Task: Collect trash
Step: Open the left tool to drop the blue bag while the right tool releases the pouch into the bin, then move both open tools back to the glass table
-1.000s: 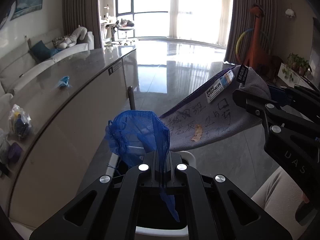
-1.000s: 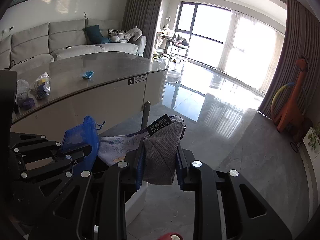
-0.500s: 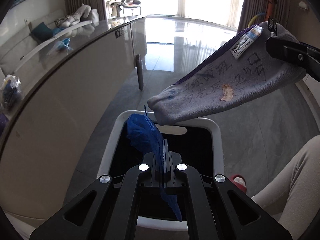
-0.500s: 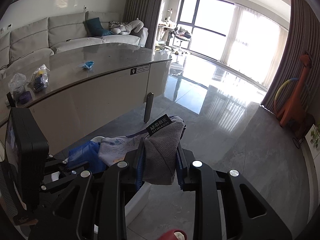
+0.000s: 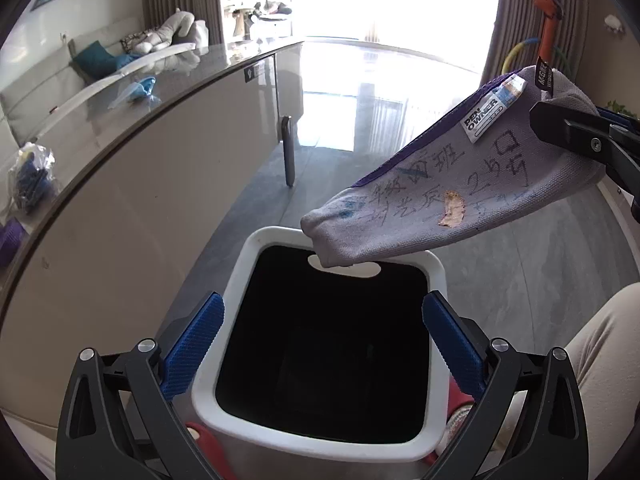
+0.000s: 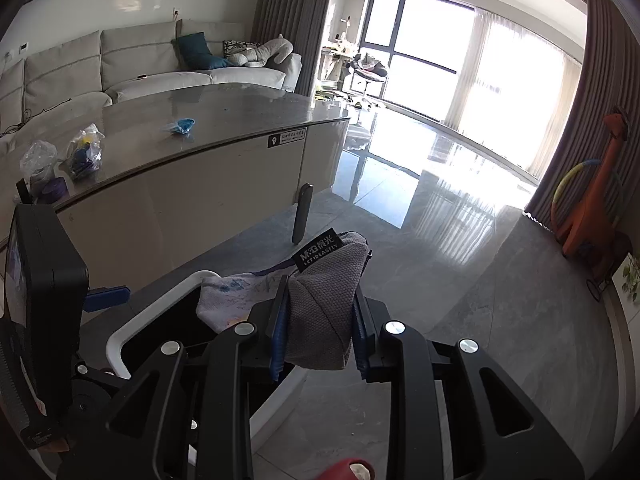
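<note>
Setting: living room with a glossy grey tile floor (image 6: 460, 280), a long stone-topped counter, a sofa and bright windows beyond.

Item 1, nearest: left gripper (image 5: 320, 344), poised directly over the open mouth of the bin (image 5: 240, 280). Its jaws have just been opening and now stand wide, blue pads apart, nothing between them. The bin's interior is black; no contents can be made out.

Item 2: right gripper (image 6: 320, 328), jaws narrow and clamped on one end of a grey pencil case (image 5: 460, 192) covered in pen scribble, with a brown stain. The case juts out level, its free end above the far rim of the bin, not over the middle.

Item 3, farther: counter (image 6: 224, 120), carrying a small blue scrap (image 6: 182, 125), clear plastic bags (image 6: 82, 152) with dark contents, and something purple at the near edge.

Item 4, farthest: sofa (image 6: 140, 68); orange toy dinosaur (image 6: 596, 200) by the curtain.

Risks, as judged:
- Case let go from here could strike the rim and tip onto the floor, since only its tip overhangs the opening.
- The grip is on one end only; a quick swing might lever the case loose.
- Left gripper sits close to the bin wall; a careless withdrawal could knock it.
- Counter litter remains to collect; the thin bags may slip or tear when pinched.
</note>
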Demonstrator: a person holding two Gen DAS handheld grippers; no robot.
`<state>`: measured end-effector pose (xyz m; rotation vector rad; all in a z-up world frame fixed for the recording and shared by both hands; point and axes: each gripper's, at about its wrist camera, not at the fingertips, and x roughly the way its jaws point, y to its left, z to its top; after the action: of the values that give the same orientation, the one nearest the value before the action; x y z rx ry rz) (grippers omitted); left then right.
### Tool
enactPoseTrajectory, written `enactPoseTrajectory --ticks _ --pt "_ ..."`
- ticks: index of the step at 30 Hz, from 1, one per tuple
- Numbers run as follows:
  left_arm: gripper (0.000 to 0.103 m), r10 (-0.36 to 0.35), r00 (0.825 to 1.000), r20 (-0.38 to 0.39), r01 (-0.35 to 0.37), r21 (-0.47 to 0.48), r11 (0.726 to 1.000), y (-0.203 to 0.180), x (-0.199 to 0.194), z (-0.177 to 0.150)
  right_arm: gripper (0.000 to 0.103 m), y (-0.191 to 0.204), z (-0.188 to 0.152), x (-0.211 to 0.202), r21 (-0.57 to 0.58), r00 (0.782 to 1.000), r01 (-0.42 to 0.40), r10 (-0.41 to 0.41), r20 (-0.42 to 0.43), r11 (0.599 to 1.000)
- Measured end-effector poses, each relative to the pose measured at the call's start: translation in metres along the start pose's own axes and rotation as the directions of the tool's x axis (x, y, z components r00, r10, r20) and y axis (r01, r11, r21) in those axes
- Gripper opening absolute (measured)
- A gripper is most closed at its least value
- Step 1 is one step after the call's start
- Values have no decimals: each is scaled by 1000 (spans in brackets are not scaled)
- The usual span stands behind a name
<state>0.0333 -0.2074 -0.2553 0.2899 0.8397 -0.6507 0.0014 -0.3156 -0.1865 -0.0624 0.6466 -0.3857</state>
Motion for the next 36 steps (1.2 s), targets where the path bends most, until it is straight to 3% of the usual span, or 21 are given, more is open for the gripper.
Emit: enactPoseTrajectory --ticks 9,14,23,36 --pt "98 49 998 43 -50 5 999 12 -14 4 29 4 1 4 -5 1000 -13 13 0 1000" --pt "98 116 989 92 -113 -42 993 41 -37 9 29 14 -4 10 -12 999 -48 48 -17 999" --pt "98 153 979 131 -141 -99 985 63 -51 18 29 34 -10 27 -24 993 -108 106 -56 994" --pt "98 201 974 101 -188 -121 975 85 -40 7 30 59 -34 52 -76 976 -203 195 -93 976"
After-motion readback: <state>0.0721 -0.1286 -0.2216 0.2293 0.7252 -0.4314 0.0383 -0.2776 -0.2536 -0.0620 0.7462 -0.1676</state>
